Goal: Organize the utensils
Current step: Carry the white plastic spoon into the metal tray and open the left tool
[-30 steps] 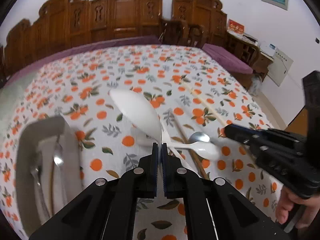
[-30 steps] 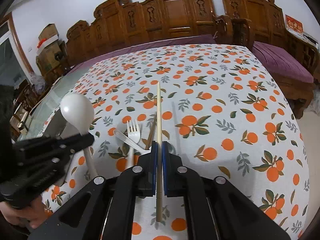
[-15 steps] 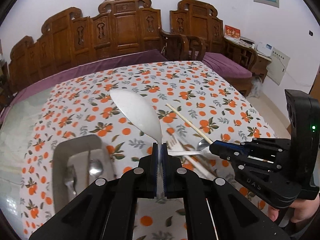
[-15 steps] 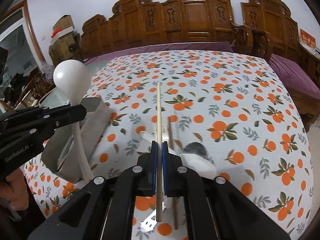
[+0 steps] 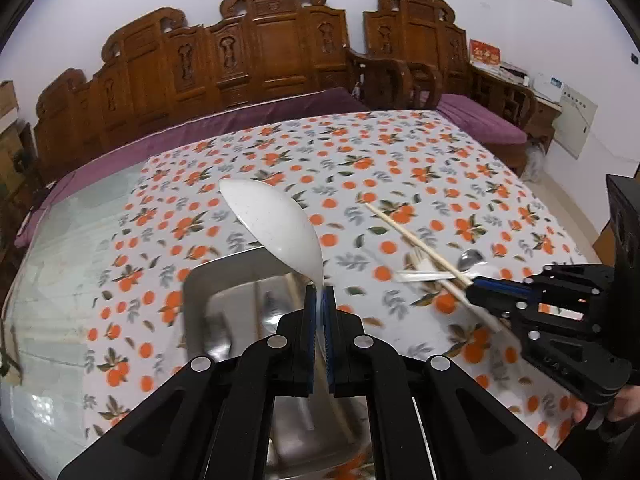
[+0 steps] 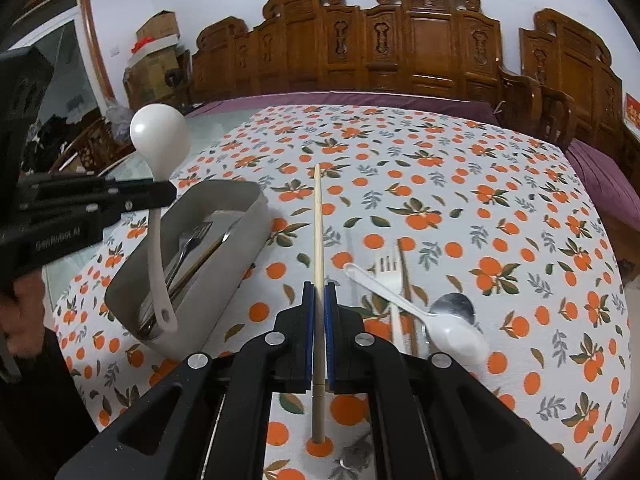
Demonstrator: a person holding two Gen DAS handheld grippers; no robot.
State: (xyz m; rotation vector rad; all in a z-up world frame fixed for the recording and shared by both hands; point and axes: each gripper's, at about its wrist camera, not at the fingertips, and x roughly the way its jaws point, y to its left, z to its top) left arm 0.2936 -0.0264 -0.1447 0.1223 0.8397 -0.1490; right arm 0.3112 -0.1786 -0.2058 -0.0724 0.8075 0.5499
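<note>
My left gripper (image 5: 318, 292) is shut on the handle of a white ladle-like spoon (image 5: 276, 232), its bowl raised. It hangs over a metal tray (image 5: 192, 280). In the right wrist view the left gripper (image 6: 166, 194) holds the white spoon (image 6: 160, 136) with the handle end dipping into the tray (image 6: 232, 276), which holds forks, a spoon and chopsticks. My right gripper (image 6: 318, 286) is shut on a pale chopstick (image 6: 317, 220), just right of the tray. From the left wrist view the right gripper (image 5: 474, 284) carries that chopstick (image 5: 412, 236) slanting up-left.
On the orange-patterned cloth right of the tray lie a white plastic spoon (image 6: 440, 324), a white fork (image 6: 390, 268), a metal spoon (image 6: 452, 308) and a brown chopstick (image 6: 406, 276). Carved wooden chairs line the table's far side. A hand (image 6: 22, 320) grips the left tool.
Both grippers have carried their utensils leftward across the table. The tray now lies under the left gripper and close beside the right one. The loose utensils have dropped away to the right.
</note>
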